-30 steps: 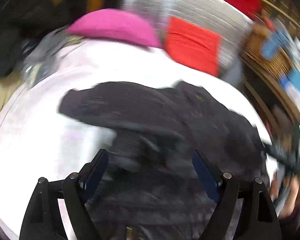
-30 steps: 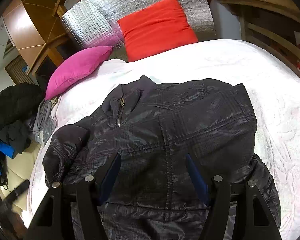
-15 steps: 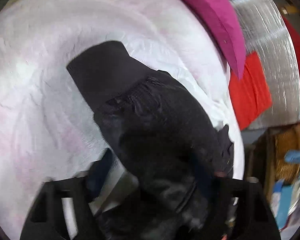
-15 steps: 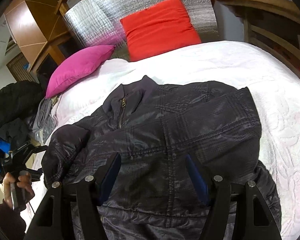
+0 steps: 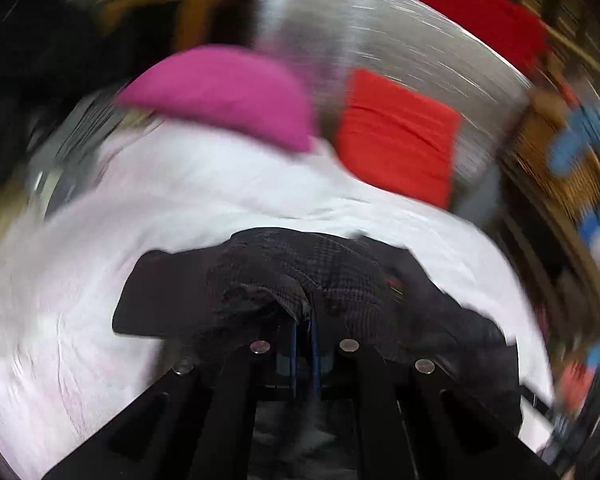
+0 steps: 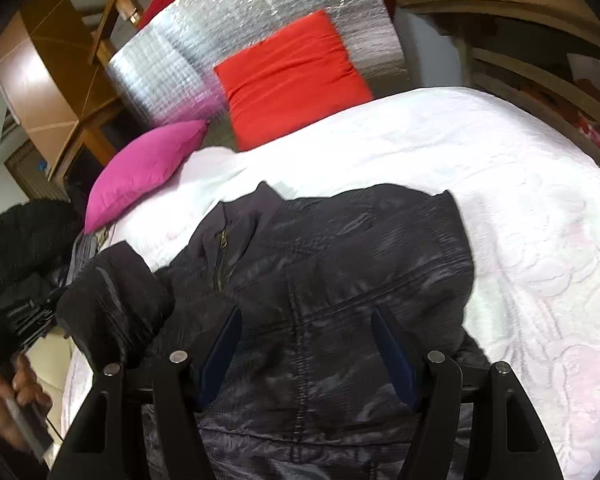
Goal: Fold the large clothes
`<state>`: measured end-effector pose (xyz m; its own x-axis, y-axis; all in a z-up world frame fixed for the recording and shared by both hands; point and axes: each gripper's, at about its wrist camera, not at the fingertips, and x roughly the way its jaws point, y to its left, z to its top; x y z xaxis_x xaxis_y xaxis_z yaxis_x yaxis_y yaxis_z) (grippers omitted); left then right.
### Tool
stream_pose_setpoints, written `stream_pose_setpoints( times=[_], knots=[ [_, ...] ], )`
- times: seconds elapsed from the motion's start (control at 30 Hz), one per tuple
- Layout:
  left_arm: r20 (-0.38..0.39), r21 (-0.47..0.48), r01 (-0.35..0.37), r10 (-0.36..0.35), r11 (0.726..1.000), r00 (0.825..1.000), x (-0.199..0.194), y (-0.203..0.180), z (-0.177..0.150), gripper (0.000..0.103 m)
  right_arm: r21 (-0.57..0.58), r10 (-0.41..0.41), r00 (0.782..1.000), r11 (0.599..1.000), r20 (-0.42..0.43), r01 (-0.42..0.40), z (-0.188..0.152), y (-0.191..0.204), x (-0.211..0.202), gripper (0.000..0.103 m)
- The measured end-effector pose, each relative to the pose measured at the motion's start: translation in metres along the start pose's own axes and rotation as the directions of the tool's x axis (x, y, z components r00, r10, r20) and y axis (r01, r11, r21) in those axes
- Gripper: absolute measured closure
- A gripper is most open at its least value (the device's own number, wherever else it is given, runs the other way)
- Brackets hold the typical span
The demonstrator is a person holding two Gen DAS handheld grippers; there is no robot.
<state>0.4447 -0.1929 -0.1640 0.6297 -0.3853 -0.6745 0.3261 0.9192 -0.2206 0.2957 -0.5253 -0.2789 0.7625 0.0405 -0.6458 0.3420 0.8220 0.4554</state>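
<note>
Left wrist: left hand-held gripper (image 5: 304, 332) clenched on jacket (image 5: 300, 280) | right hand-held gripper (image 6: 306, 344) released above it

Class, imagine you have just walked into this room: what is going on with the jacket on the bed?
A person is folding a dark jacket laid out on a white bedspread, using a handheld claw in each hand. The left claw is shut on a bunched fold of the jacket, apparently its sleeve end. The right claw hovers open over the jacket's body, gripping nothing. A pink pillow and a red cushion sit at the head of the bed. The fold is not yet finished.
</note>
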Motion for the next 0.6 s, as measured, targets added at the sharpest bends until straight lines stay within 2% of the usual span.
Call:
stream_pose_setpoints(
  times=[0.13, 0.23, 0.27, 0.3, 0.37, 0.43, 0.5, 0.6],
  knots=[
    [-0.011, 0.199, 0.045, -0.043, 0.979, 0.999, -0.012, -0.074, -0.03, 0.097, 0.047, 0.006, 1.0, 0.999, 0.022, -0.007, 0.006, -0.016, -0.012, 0.032],
    [-0.092, 0.341, 0.108, -0.081, 0.934, 0.992, -0.005, -0.126, -0.065, 0.091, 0.099, 0.031, 0.999, 0.995, 0.022, -0.033, 0.011, -0.031, -0.017, 0.032],
    [-0.131, 0.374, 0.149, -0.107, 0.915, 0.986, -0.003, -0.137, -0.078, 0.076, 0.117, 0.043, 0.999, 0.992, 0.016, -0.045, 0.012, -0.036, -0.017, 0.032],
    [-0.162, 0.402, 0.183, -0.127, 0.897, 0.979, -0.004, -0.147, -0.09, 0.055, 0.134, 0.052, 0.999, 0.99, 0.013, -0.054, 0.013, -0.04, -0.018, 0.032],
    [-0.163, 0.443, 0.207, -0.148, 0.872, 0.975, -0.012, -0.154, -0.106, 0.039, 0.179, 0.075, 0.997, 0.981, 0.009, -0.075, 0.015, -0.051, -0.018, 0.03],
    [-0.104, 0.48, 0.204, -0.175, 0.853, 0.979, -0.031, -0.148, -0.118, 0.038, 0.218, 0.102, 0.995, 0.971, 0.003, -0.1, 0.016, -0.058, -0.017, 0.028],
    [-0.046, 0.464, 0.189, -0.189, 0.865, 0.981, -0.046, -0.131, -0.116, 0.034, 0.246, 0.139, 0.99, 0.96, -0.012, -0.132, 0.016, -0.061, -0.013, 0.028],
    [0.041, 0.349, 0.174, -0.2, 0.921, 0.979, -0.057, -0.085, -0.097, 0.027, 0.263, 0.186, 0.982, 0.95, -0.039, -0.169, 0.014, -0.06, -0.006, 0.028]
  ],
)
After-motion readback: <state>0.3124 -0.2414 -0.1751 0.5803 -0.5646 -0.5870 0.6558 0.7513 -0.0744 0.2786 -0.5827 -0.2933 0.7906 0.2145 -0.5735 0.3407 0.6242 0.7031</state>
